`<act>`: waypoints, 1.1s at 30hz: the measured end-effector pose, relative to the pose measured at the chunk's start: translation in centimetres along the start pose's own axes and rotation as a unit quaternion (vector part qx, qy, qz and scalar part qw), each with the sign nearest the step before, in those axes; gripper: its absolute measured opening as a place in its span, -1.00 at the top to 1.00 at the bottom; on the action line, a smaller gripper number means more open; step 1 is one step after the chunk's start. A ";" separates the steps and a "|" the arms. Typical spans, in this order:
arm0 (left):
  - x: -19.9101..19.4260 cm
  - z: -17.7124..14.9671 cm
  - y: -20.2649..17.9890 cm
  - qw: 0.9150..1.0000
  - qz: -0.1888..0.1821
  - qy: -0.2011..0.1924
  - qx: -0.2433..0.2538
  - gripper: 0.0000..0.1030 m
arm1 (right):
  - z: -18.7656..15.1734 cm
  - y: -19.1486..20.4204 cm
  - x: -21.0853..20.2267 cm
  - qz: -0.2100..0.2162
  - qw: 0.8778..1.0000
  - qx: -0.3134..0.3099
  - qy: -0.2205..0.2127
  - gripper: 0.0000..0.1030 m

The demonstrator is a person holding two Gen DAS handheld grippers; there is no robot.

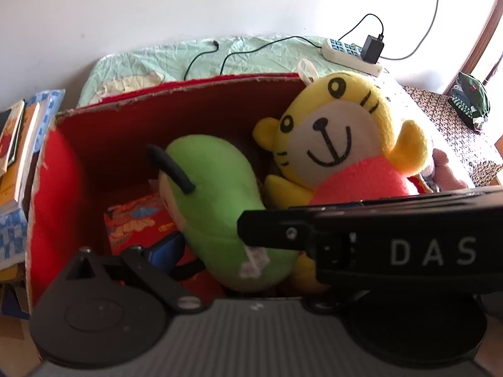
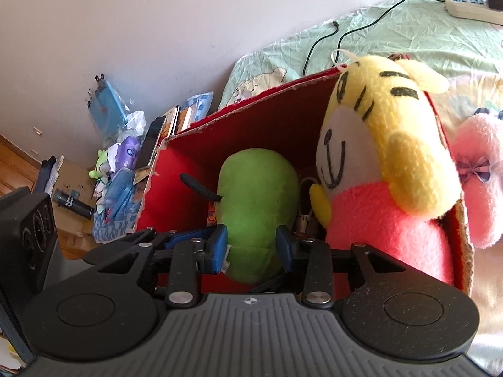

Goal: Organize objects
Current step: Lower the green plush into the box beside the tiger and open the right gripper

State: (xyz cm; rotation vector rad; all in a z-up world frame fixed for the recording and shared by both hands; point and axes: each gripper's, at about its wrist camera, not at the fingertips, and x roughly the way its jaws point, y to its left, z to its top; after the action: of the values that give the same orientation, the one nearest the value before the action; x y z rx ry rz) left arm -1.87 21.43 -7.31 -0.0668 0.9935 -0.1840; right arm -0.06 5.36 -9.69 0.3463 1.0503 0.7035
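Inside the red cardboard box (image 2: 251, 116) on the bed (image 2: 408, 31), a green plush (image 2: 257, 201) stands on end, with a yellow tiger plush (image 2: 383, 144) leaning in the box's right corner. The right tongs (image 2: 251, 245) have their blue pads (image 2: 220, 245) pressed on either side of the green plush's near end, holding it. From the left wrist view, the left tongs (image 1: 201, 260) show one blue pad (image 1: 163, 248) low at the plush's left side; the right finger is hidden behind the other tool's black body, so their width cannot be told. A pink plush (image 2: 481, 172) lies just right of the box. A power strip (image 1: 352, 53) rests on the far bed.
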 end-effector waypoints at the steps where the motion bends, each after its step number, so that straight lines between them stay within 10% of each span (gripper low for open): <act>1: 0.0 0.0 0.0 1.000 -0.001 0.002 -0.001 -0.88 | -0.1 0.1 -0.1 -0.002 1.000 -0.001 -0.004 0.26; 33: -3.5 -1.1 -1.9 0.999 0.033 -0.019 0.012 -0.93 | -2.0 0.4 -4.1 -0.050 0.995 -0.006 -0.082 0.27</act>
State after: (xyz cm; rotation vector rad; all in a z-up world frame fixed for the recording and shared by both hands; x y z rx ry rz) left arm -4.86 20.25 -4.71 -0.0145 0.9538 -0.1339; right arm -3.23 2.75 -7.72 0.3332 0.9001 0.5817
